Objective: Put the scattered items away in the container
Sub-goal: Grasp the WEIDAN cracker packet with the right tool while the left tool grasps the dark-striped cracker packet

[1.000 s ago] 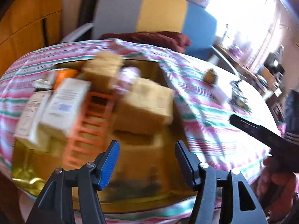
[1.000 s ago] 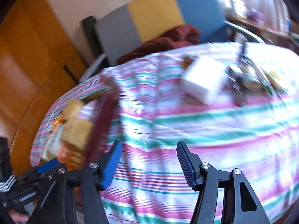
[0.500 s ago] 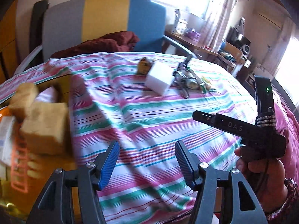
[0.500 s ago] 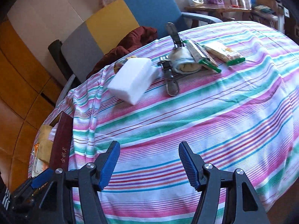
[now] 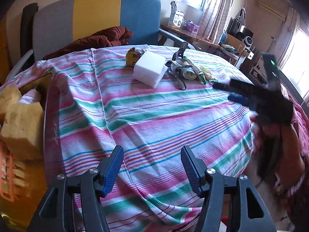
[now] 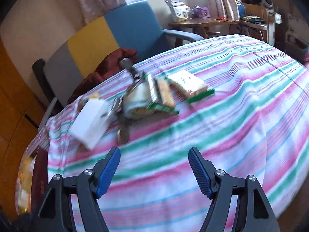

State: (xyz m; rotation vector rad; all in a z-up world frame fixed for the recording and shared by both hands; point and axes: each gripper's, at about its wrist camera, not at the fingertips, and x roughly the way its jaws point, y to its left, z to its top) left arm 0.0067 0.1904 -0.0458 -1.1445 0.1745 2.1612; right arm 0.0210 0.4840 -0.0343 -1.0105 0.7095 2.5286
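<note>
The left gripper (image 5: 152, 166), black with ribbed blue pads (image 5: 114, 169), hangs with its jaws spread wide and nothing between them, above the pink, green and white striped tablecloth (image 5: 146, 119). To its left sits the dark red-walled container (image 5: 50, 127), already holding yellow sponge blocks (image 5: 22, 129) and an orange plastic grid piece (image 5: 6, 176) at the frame edge.

The right gripper (image 6: 154, 169), of the same make, is likewise parted and empty over the cloth; from the left wrist view it appears at the right, blurred, held in a person's hand (image 5: 274, 135).

Beyond both grippers, towards the far side of the table, lies the cluster of scattered items. Nearest is a white rectangular foam block (image 5: 150, 70), with a small yellow patterned bundle (image 5: 134, 56) just behind it. Just to the right of the block lie a metal scissor-like tool (image 5: 178, 71) with a dark handle and a rolled pale cloth (image 6: 138, 100), touching green-edged snack packets (image 6: 185, 88) (the right wrist view is motion-blurred, so their print cannot be read).

Behind the table stands a chair with a grey, yellow and blue panelled back (image 5: 96, 17), a dark red garment (image 5: 96, 40) heaped on its seat. A wooden side table (image 6: 204, 22) with small boxes stands under the window.
</note>
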